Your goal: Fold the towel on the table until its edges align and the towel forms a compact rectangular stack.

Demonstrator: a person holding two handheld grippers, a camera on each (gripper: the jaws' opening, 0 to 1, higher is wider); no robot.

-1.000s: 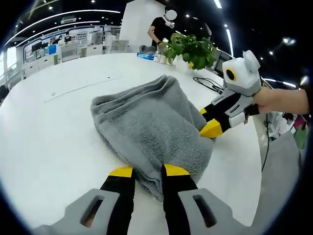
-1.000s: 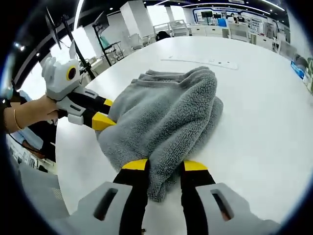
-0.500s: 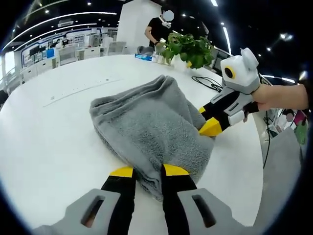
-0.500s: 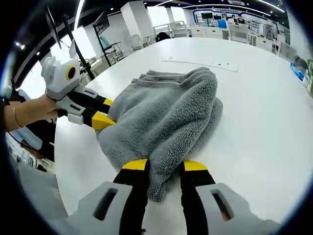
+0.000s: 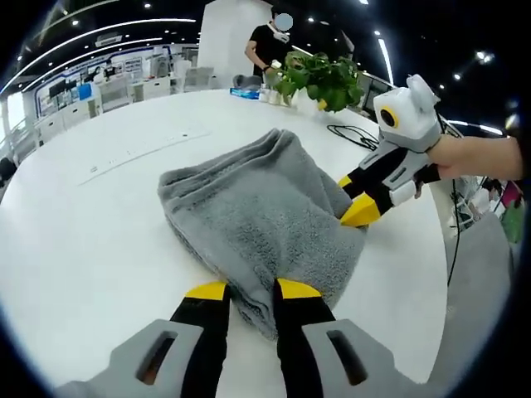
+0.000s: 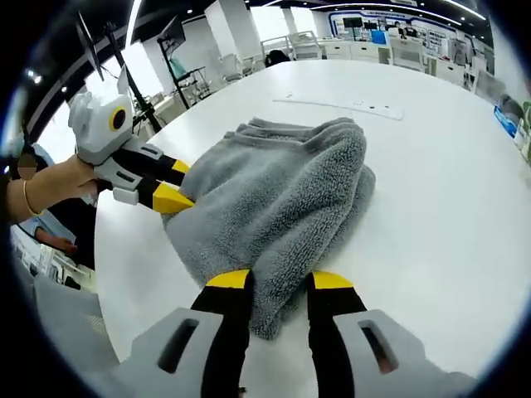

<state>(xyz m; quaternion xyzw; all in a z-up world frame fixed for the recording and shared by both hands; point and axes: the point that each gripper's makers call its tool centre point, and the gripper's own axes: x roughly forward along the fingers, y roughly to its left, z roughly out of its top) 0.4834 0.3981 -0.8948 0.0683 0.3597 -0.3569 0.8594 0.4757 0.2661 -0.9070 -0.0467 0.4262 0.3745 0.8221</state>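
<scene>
Now a thick grey terry towel (image 5: 261,220) lies bunched in a rough fold on the round white table (image 5: 75,232), with no bin or tray near it; the one vessel about is the pot of a leafy green plant (image 5: 319,79) at the table's far edge, and the pot itself is too hidden by leaves to describe. In the left gripper view, the left gripper (image 5: 250,290) has its yellow-tipped black jaws pinched on the near hem of the towel, cloth bulging between them. The right gripper (image 5: 355,201), held in a hand (image 5: 465,157), comes in from the right and bites the towel's side edge; its jaws look closed on the cloth. In the right gripper view the same hold shows from the other end: the right gripper (image 6: 280,282) grips the near corner, and the left gripper (image 6: 170,189) meets the towel (image 6: 278,195) at its left edge. Compared with a second ago the grips are unchanged, and the towel has barely shifted. A person (image 5: 270,46) stands beyond the table.
</scene>
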